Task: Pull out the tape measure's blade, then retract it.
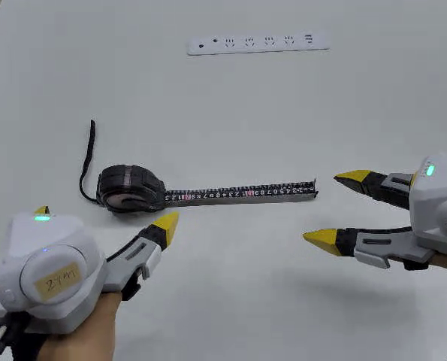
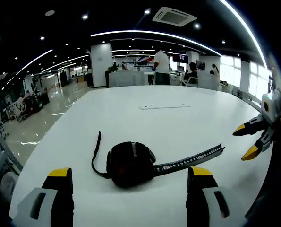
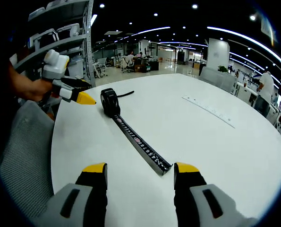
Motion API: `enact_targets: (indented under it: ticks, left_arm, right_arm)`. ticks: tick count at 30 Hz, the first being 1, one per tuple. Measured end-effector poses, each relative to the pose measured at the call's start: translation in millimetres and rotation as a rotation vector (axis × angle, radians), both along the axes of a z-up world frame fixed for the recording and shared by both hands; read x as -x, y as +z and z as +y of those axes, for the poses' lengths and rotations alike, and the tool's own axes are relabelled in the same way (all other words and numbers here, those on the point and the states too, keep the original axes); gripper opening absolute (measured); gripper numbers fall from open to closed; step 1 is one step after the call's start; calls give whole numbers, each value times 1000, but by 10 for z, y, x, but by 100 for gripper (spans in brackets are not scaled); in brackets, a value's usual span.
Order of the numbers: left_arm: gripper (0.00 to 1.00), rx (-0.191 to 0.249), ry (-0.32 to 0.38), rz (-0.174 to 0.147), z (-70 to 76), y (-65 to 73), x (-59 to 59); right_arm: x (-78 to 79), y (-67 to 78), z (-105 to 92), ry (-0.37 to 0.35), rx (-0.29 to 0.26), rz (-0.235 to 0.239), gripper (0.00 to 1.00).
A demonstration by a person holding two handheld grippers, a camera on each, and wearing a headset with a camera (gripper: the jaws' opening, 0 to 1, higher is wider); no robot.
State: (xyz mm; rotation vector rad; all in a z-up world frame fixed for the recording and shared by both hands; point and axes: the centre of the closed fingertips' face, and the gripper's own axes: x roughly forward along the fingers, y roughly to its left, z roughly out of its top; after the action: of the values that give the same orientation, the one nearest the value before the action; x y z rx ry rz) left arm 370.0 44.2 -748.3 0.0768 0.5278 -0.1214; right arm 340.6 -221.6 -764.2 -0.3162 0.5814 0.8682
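Tape measure case sits on the white surface, left of centre. The blade is out and lies flat, running right from the case to its hook end. Black wrist strap loops off the case's far-left side. So I judge the pull-out done and the retract left to do. My left gripper is near-left, just short of the case, jaws spread wide with the case lined up between them and nothing held. My right gripper is at the right, just past the hook end, jaws also spread and empty; in the right gripper view the blade tip lies on the line between them. Neither gripper touches the tape. Power strip is far back and well apart, not a factor. Main risk as I see it: if the blade releases with nothing pinning the case, the spring will likely drag the light case along the slick surface or whip the hook back hard into the housing. Second risk: closing on the thin flat blade tip could slip off or kink it if I come in tilted. Third: the left jaws could catch the strap and twist the case off line.
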Motion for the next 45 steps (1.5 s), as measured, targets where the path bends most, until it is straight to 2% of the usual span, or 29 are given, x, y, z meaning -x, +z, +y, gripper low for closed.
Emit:
enact_targets:
  ticks: [6,23,32,36,41,45]
  left_arm:
    - [96,16,40,1,17,-63,-86]
    - [89,12,90,15,22,-236,-230]
    - [85,27,108,23,-17,-290,-302]
    - [84,19,110,24,-34,-305,-334]
    - [80,25,125,26,-31,-342,-393]
    - [76,36,131,37,-42,-372,-416]
  right_arm:
    - [-94,-58,-54,61,30,-3,51]
    - [-276,-264,-95,207,81,2,36]
    - [-346,-381,-75,298,106,24,32]
    - [-364,-436,-65,343,120,35,31]
    - [-389,-483,-59,377,125,45,25]
    - [-391,-515,-64,398,133,54,24]
